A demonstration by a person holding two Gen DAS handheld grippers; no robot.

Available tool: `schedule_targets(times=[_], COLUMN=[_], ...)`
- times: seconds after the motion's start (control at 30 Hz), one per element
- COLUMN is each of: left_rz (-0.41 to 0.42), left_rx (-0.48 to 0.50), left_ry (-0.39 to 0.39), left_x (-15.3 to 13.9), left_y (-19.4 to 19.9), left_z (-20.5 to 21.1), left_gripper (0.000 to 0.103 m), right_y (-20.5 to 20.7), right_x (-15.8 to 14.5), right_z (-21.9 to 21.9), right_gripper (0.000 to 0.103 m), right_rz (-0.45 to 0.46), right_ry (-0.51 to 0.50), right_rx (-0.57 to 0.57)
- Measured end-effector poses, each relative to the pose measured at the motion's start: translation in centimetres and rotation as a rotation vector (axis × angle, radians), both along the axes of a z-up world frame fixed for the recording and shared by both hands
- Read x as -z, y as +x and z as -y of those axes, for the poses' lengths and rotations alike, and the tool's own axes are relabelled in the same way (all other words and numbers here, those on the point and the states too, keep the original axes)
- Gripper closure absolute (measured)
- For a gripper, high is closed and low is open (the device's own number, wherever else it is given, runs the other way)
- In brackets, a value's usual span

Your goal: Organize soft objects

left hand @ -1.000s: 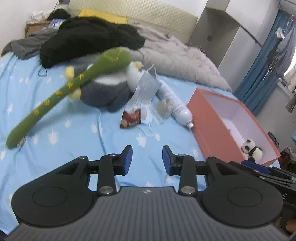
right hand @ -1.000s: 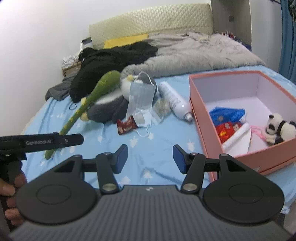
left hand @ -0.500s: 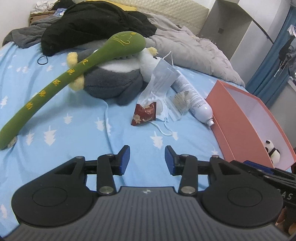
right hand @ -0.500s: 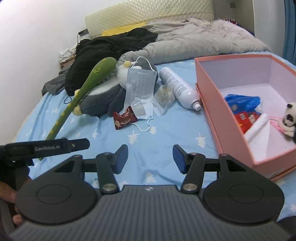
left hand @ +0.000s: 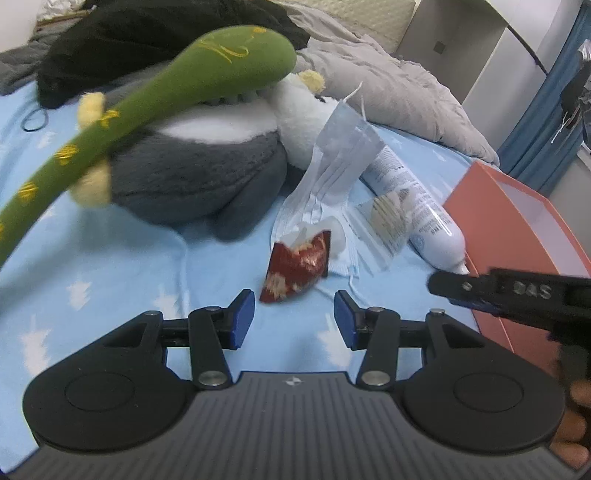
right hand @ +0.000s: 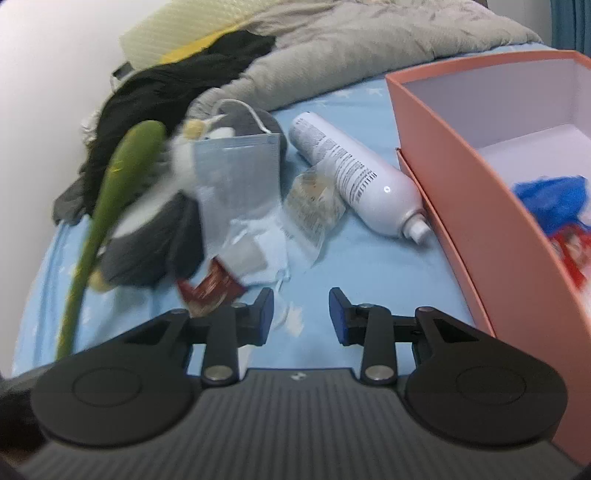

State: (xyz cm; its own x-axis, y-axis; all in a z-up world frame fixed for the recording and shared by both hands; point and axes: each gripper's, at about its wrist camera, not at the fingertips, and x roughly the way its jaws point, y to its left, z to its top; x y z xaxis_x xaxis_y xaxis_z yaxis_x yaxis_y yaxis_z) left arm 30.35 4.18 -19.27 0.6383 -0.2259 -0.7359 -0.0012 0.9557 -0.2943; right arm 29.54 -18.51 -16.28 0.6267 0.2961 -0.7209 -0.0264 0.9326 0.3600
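A long green plush (left hand: 155, 99) (right hand: 122, 177) lies across a grey and white plush toy (left hand: 192, 173) (right hand: 147, 243) on the blue bed sheet. A dark red snack packet (left hand: 295, 269) (right hand: 210, 288) and pale blue face masks (left hand: 332, 173) (right hand: 240, 184) lie in front of them. My left gripper (left hand: 294, 319) hovers just short of the red packet, its jaws opening with nothing between them. My right gripper (right hand: 301, 314) hangs over bare sheet right of the packet, its jaws closing on nothing. The right gripper's black body (left hand: 517, 291) shows in the left wrist view.
A white spray bottle (left hand: 417, 206) (right hand: 354, 177) and a clear packet (right hand: 314, 206) lie beside the masks. A pink box (right hand: 461, 177) (left hand: 517, 236) with blue and red packets stands at the right. A grey quilt (right hand: 351, 48) and black clothes (left hand: 147, 33) fill the back of the bed.
Both grippers have come down and forward toward the pile; everything looks larger. The left jaws have widened a little and the right jaws have narrowed. The right gripper now shows in the left wrist view.
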Motion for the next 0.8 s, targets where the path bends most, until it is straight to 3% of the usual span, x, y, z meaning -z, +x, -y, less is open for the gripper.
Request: schedule_targets(times=[0.13,0.27,0.33,0.4,0.53,0.7,0.73,0.8], left_rz=[-0.038,-0.074,-0.106,-0.113,-0.137,-0.144,-0.144,-0.135], left_rx=[0.011,0.033,0.030,0.030,0.047,0.049,0.043,0.032], left_ry=[0.019,-0.012,-0.027,-0.022,-0.005,-0.007,-0.010,-0.022], left_x=[1.4,2.0,2.0,1.9,2.1,2.0,2.0,2.0], left_y=[2.5,4.1,4.8,5.2,5.7,5.4,5.2,5.0], left_z=[0.1,-0.2,-0.3,-0.4,-0.1,-0.2,-0.3,-0.5], left_gripper=[0.049,0.050,0.051,0.052,0.061,0.068,0.074,0.074], right_y=[3.9,6.7,8.0,8.9,10.1,10.7,10.6,10.4], right_x=[2.2,3.4,4.0,4.3,4.6,4.5,4.5,4.4], right_z=[-0.7,-1.4,-1.6,-1.6,-1.6,-1.6,-1.4,-1.3], right_gripper=[0.066,0.067,0.080,0.082,0.083,0.093,0.093,0.095], right_rz=[-0.052,-0.094,-0.137,-0.166,-0.188,-0.207,-0.211,-0.216], right_ry=[-0.009,-0.044,-0.044,-0.033,-0.007,-0.002,0.000,-0.003], right_rx=[0.014,0.017,0.009,0.013,0.007,-0.019,-0.023,-0.041])
